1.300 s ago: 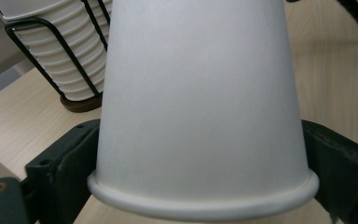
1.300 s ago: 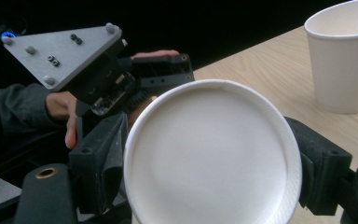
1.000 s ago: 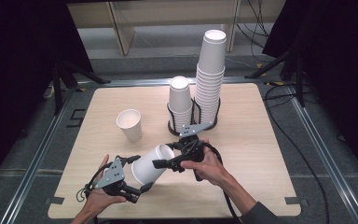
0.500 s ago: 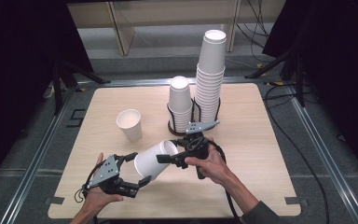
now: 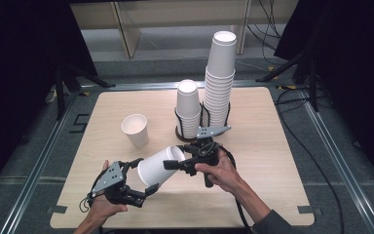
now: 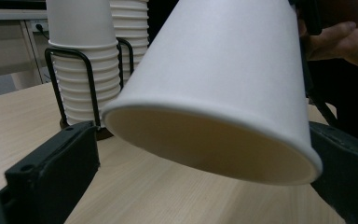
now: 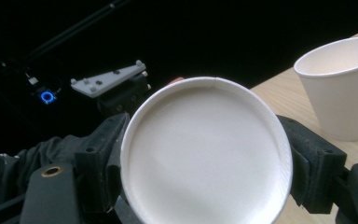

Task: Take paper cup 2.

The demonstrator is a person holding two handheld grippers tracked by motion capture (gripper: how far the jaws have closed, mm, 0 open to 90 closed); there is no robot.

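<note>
Paper cup [image 5: 159, 165], tilted above the worktop's [image 5: 272, 161] near edge: right gripper [image 5: 175, 165] fingers clamp its base to carry it, left gripper [image 5: 143, 183] fingers just opened, straddling its mouth, releasing.

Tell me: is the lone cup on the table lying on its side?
No, the lone cup stands upright on the table, mouth up.
</note>
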